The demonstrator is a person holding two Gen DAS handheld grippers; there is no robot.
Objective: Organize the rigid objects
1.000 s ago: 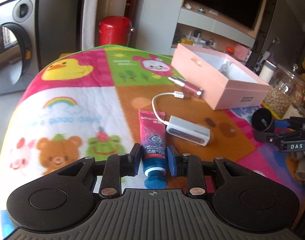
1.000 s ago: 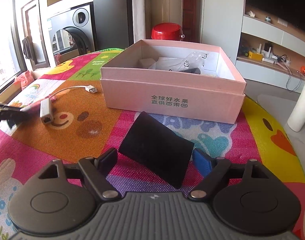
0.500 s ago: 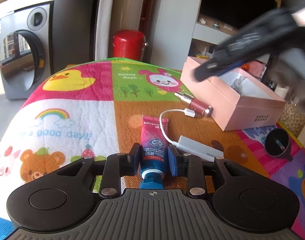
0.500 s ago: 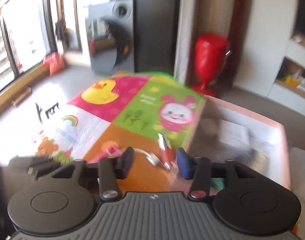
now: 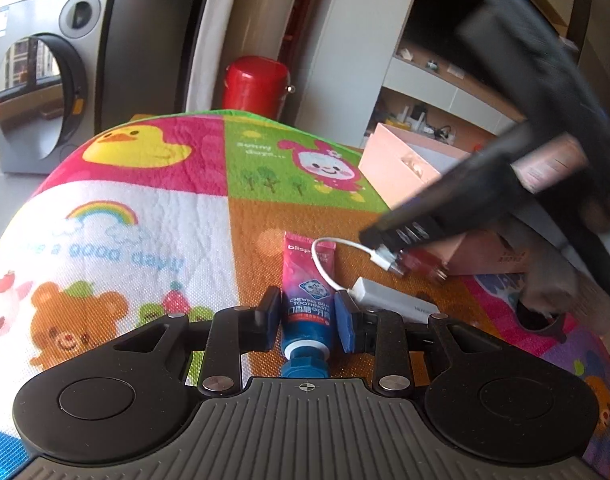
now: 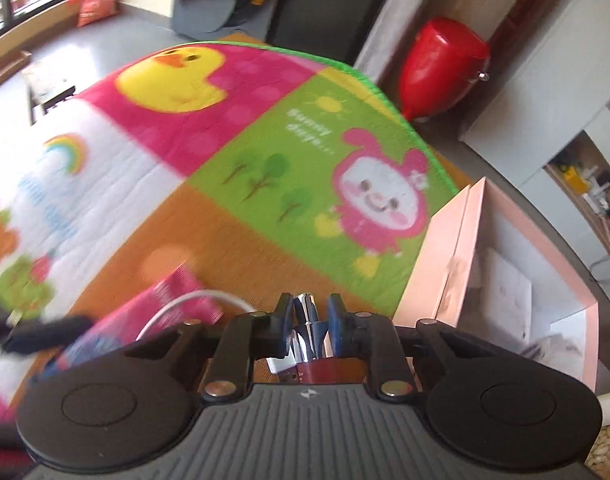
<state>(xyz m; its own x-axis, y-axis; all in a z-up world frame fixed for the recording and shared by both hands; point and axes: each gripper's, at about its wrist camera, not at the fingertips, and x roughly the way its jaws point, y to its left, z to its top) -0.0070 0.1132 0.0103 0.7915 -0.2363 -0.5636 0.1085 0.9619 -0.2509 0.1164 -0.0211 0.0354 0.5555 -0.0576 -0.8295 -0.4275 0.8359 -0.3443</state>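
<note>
My left gripper (image 5: 307,322) is shut on a pink and blue toothpaste tube (image 5: 308,292) that lies on the colourful cartoon mat (image 5: 145,216). My right gripper (image 6: 311,322) has its jaws close around a red and silver metal plug (image 6: 309,340) lying beside the pink box (image 6: 505,264). In the left wrist view the right gripper (image 5: 385,240) reaches down onto that red plug (image 5: 419,262). A white adapter (image 5: 397,304) with a white cable (image 5: 325,256) lies to the right of the tube.
The open pink box (image 5: 401,160) at the right holds plastic bags and papers. A black funnel-shaped object (image 5: 541,320) lies at the mat's right edge. A red bin (image 5: 257,84) and a washing machine (image 5: 41,92) stand behind the table.
My right gripper let go of the black object, swung across over the box and came down on the red plug. My left gripper stayed shut on the toothpaste tube.
</note>
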